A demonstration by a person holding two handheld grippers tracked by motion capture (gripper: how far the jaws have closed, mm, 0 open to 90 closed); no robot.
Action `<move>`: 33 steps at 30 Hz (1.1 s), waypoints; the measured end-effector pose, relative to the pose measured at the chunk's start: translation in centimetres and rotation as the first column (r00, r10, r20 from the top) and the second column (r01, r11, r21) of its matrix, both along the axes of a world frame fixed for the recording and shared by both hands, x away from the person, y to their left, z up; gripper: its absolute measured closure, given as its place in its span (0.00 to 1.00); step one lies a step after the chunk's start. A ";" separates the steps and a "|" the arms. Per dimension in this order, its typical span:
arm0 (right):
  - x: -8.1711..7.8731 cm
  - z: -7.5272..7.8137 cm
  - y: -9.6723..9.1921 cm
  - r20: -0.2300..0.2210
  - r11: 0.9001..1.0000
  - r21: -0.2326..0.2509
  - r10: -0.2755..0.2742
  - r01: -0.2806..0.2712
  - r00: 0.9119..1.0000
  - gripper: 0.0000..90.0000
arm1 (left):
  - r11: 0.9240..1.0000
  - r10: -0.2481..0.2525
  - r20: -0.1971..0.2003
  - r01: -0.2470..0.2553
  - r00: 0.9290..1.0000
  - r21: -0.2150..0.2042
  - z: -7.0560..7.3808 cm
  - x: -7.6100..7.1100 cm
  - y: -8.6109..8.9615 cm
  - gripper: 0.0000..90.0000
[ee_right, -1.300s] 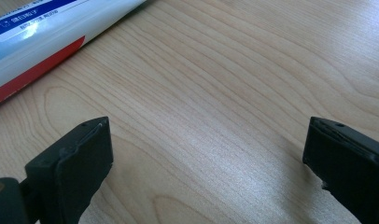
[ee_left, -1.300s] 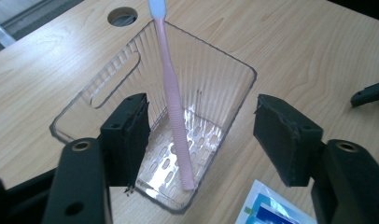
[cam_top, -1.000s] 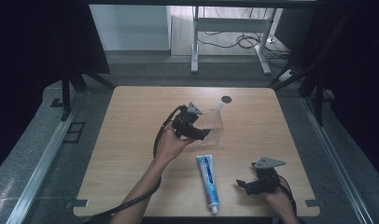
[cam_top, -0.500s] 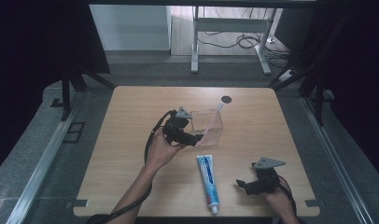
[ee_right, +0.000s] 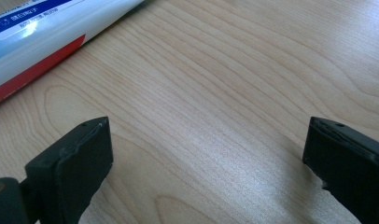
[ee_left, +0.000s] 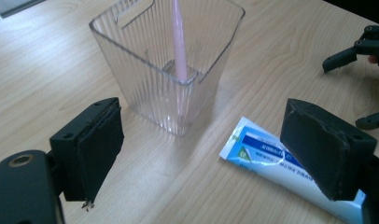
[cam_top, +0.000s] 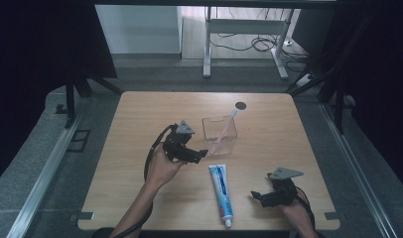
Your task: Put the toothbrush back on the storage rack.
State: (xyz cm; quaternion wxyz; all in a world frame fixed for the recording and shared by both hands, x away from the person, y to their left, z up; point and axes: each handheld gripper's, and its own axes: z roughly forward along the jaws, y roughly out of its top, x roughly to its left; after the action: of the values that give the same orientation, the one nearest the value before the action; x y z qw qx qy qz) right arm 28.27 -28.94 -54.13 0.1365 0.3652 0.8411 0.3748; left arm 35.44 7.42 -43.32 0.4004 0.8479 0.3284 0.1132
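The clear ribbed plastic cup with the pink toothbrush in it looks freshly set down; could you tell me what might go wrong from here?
1. The left gripper, whose jaws have just been opening with nothing between them, sits close to the clear ribbed plastic cup; a careless swing could tip it.
2. The pink toothbrush leans above the rim and could topple the cup.
3. The blue-and-white toothpaste tube might snag a jaw.

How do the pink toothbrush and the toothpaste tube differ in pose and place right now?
The pink toothbrush stands leaning inside the clear ribbed cup; the toothpaste tube lies flat on the wooden table. The toothbrush is thin and plain pink; the toothpaste tube is broad, white and blue with print. The toothbrush sits farther from the person, the tube nearer. Both are free of the left gripper and right gripper, whose jaws stand open.
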 end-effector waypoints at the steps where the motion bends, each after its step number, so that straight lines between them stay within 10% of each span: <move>1: 0.0 0.0 0.0 -0.001 1.000 0.001 -0.001 0.001 1.000 0.02 | 1.000 0.001 0.000 -0.001 1.000 -0.003 -0.2 -0.1 0.2 0.15; 33: -0.1 0.0 0.3 0.011 1.000 -0.004 0.006 -0.006 1.000 0.02 | 0.998 0.014 0.041 -0.016 0.999 0.055 -5.4 -4.3 3.0 0.15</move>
State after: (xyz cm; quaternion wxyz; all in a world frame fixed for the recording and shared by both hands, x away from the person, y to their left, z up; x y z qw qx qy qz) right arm 28.17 -28.68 -54.08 0.1409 0.3604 0.8422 0.3753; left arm 31.13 10.44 -48.70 0.3825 0.8537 0.3232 0.1427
